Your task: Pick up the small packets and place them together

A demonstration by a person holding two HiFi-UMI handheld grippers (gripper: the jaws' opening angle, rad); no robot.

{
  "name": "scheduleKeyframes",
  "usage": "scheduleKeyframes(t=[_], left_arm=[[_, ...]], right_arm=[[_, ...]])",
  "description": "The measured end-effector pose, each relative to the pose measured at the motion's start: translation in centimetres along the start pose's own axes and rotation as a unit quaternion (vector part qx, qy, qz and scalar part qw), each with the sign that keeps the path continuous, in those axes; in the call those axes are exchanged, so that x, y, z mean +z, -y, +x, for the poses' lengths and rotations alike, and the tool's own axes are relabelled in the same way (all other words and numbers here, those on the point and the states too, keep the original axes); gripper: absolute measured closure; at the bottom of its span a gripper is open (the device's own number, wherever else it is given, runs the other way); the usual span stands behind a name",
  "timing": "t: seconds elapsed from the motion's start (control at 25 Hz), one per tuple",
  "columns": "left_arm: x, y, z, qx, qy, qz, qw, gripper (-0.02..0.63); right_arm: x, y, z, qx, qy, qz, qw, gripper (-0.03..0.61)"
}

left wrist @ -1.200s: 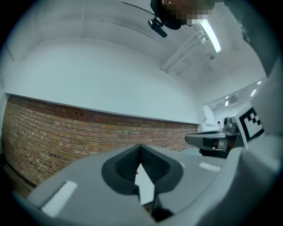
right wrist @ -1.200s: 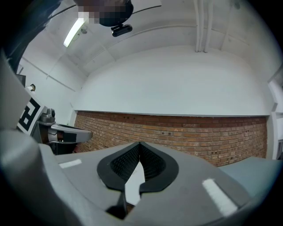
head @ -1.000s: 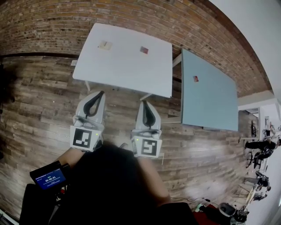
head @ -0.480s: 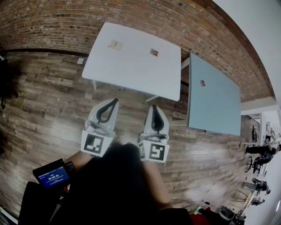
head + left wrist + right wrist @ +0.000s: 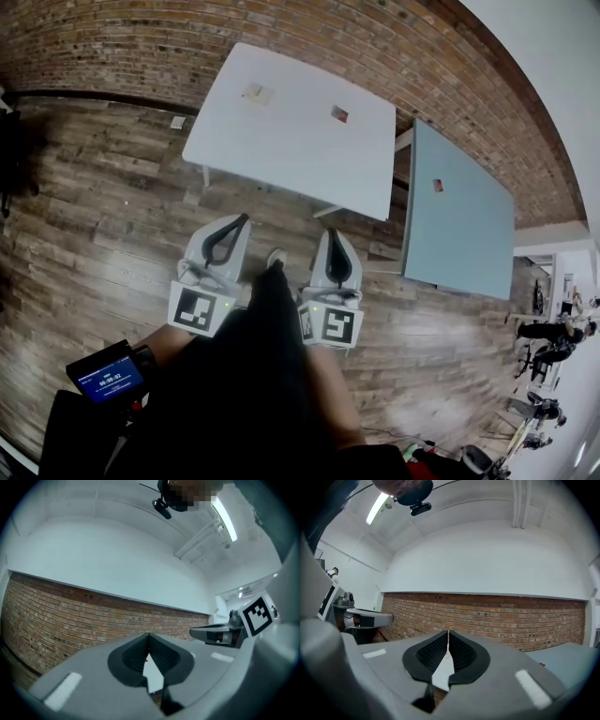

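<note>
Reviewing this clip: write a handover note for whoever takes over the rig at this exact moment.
Left gripper: shut, empty, over the wooden floor, short of the tables.
Right gripper: shut, empty, beside it.
Packets: pale packet and red packet lie apart on the white table; second red packet lies on the blue-grey table.
Done: nothing gathered.
Left: pick up all three packets and place them together.

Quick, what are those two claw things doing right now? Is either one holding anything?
Left gripper: closed, tips together, holding nothing.
Right gripper: closed, tips together, holding nothing.
</note>
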State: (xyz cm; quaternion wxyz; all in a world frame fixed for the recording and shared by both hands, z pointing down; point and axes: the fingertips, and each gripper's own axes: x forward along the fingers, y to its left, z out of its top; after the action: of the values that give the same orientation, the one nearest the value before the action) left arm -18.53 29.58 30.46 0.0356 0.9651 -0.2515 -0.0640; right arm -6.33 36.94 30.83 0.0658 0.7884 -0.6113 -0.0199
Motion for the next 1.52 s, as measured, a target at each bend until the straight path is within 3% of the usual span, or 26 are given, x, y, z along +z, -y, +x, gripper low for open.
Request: scheduleKeyframes(t=[0.52, 0.96, 1.28, 1.52], left_arm=[[0.8, -2.1, 4.5, 0.031, 0.005, 0.024, 0.9992, 0.614], [-3.7, -2.7, 17.2, 0.023, -0.056, 0.027, 0.9978, 0.614], [-4.5, -3.3, 25.2, 0.048, -0.069, 0.040, 0.9957, 0.614], [-5.4, -4.0, 29.0, 0.081, -0.075, 0.042, 0.9930, 0.614]], right_arm=[[-0.3, 1.9, 5.1, 0.025, -0.002, 0.013, 1.000, 0.569], [-3.1, 9.3, 14.0, 0.038, -0.028, 0.049, 0.998, 0.569], [-3.5, 14.7, 20.0, 0.060, -0.021, 0.072, 0.995, 0.571], [-4.3, 15.8, 23.9, 0.109, -0.008, 0.069, 0.992, 0.571]])
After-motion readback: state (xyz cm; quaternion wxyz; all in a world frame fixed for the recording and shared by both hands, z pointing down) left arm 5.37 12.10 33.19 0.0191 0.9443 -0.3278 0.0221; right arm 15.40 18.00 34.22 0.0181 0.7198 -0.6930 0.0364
